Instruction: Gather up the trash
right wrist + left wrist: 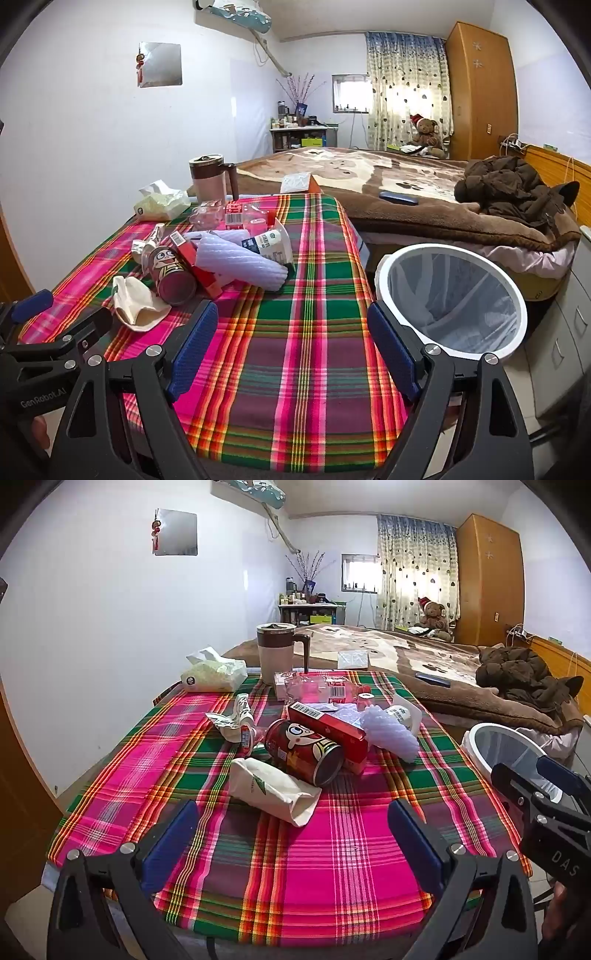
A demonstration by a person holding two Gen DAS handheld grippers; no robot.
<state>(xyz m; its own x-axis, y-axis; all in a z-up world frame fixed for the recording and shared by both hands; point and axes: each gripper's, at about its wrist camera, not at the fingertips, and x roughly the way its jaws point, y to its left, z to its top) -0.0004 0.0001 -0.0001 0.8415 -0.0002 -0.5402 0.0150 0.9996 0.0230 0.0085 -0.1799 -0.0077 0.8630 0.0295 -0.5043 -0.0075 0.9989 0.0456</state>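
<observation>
**Trash heaped mid-table, both claws wide and empty**

Bed [406,184] across the upper right of both views, far edge lost behind a dark coat [517,192]. Plaid table [295,849] filling the lower centre, near edge cut off by the claw frames. White bin [452,291] lined with a grey bag, low right in the right view just beside the table's right edge; in the left view only a slice of rim [480,734] visible behind the other claw.

Trash in one pile at mid-table: red can [306,751] on its side, open end toward the camera; red box [328,725] behind it, touching; ribbed lilac wrap [388,731] to the right; white paper bag [269,790] nearest the camera; crumpled wrappers [236,723] to the left; clear bottle [325,688] behind, hard to make out. Labels too small to read.

Mug [279,651] and tissue pack [214,674] at the far edge.

Left gripper [291,834] spread wide, nothing between the pads, short of the paper bag. Right gripper [291,343] likewise wide and empty, above bare cloth.
</observation>
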